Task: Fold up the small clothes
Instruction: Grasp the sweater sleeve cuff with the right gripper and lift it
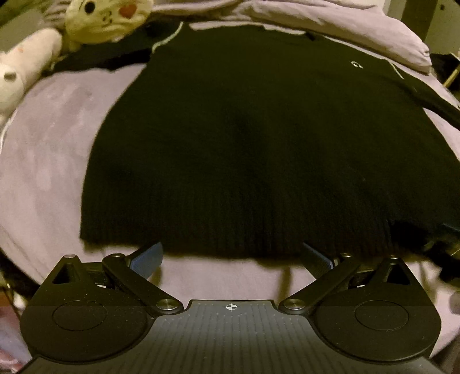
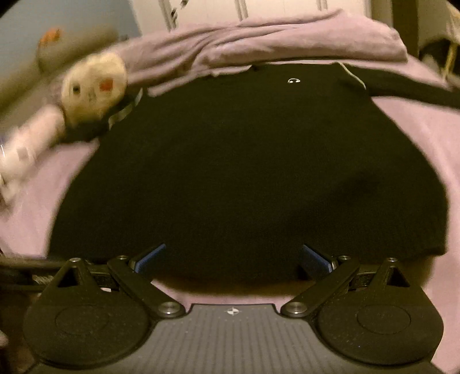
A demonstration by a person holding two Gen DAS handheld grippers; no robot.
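Presently both the left gripper (image 1: 231,253) and right gripper (image 2: 233,256) stand spread wide, grasping nothing, at the near hem of the black sweater (image 1: 258,138) lying flat on the lilac bedsheet (image 1: 43,172), whose ribbed hem registers only in the left view.

Count of items. One black knitted garment (image 1: 244,138) (image 2: 244,172), bearing one small white emblem (image 1: 356,64) (image 2: 293,80). One lilac bed sheet (image 1: 43,161) (image 2: 425,138). One rumpled lilac blanket (image 1: 330,20) (image 2: 258,40). One cream plush toy (image 1: 106,17) (image 2: 92,86). Two grippers, the left gripper (image 1: 231,256) and the right gripper (image 2: 233,257), each with two blue-padded fingers (image 1: 146,259) (image 2: 149,257).
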